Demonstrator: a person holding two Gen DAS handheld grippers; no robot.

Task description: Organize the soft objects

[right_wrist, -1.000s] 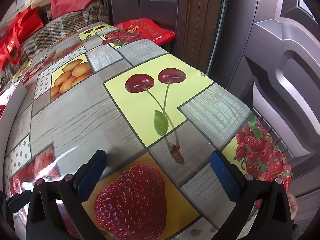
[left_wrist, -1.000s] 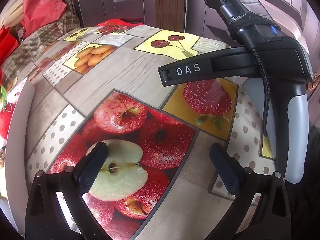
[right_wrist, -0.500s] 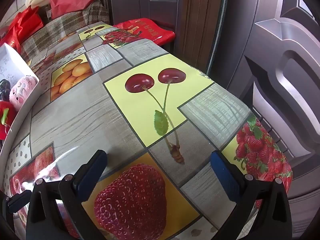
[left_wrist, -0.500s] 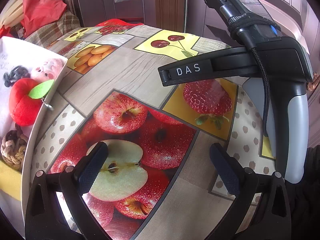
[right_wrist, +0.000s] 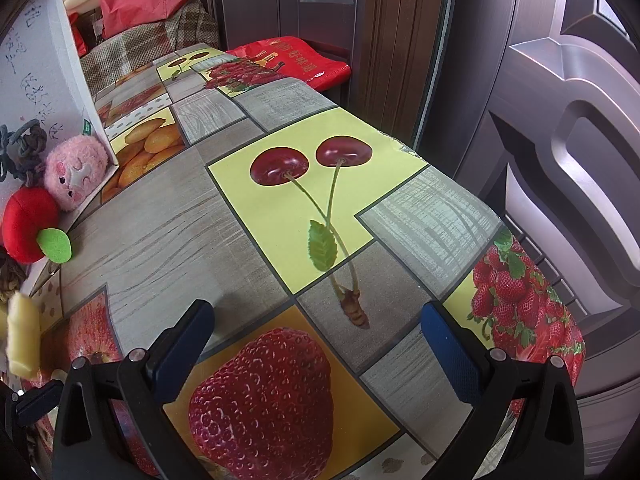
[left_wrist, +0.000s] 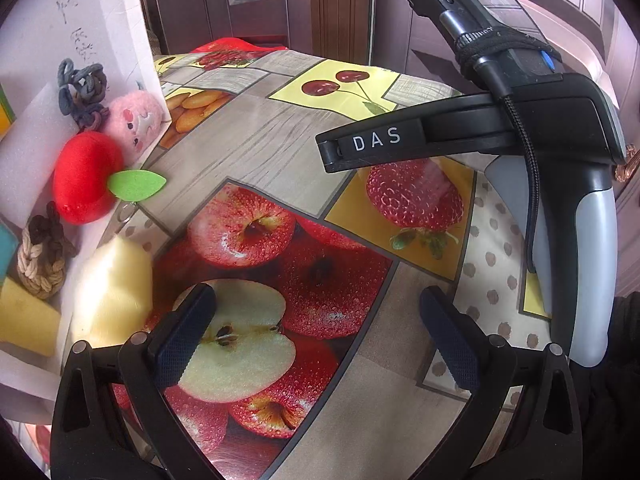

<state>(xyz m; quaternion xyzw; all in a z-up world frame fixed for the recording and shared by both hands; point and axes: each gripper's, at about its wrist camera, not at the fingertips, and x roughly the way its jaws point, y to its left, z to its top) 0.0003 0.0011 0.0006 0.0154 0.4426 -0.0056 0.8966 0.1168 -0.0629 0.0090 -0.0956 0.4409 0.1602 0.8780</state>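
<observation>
Fruit-printed cloth covers the surface point(left_wrist: 256, 152). At its left edge a white foam box point(left_wrist: 28, 148) lies tipped, holding a red plush apple point(left_wrist: 82, 178) whose green leaf points right. Both left tongs point(left_wrist: 316, 336) and right tongs point(right_wrist: 316, 340) are spread, holding nothing.

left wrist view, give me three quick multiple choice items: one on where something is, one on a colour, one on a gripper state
1. Where is the red plush apple?
A. between the left gripper's fingers
B. at the left, beside the pink plush
C. on the printed strawberry

2. What colour is the apple's felt leaf?
A. green
B. blue
C. white

3. How is the left gripper?
A. shut on a sponge
B. shut, empty
C. open, empty

Answers: 1 B, it touches the pink plush at the left edge. 2 A, the leaf is bright green. 3 C, its fingers stand wide apart over the tablecloth.
</observation>
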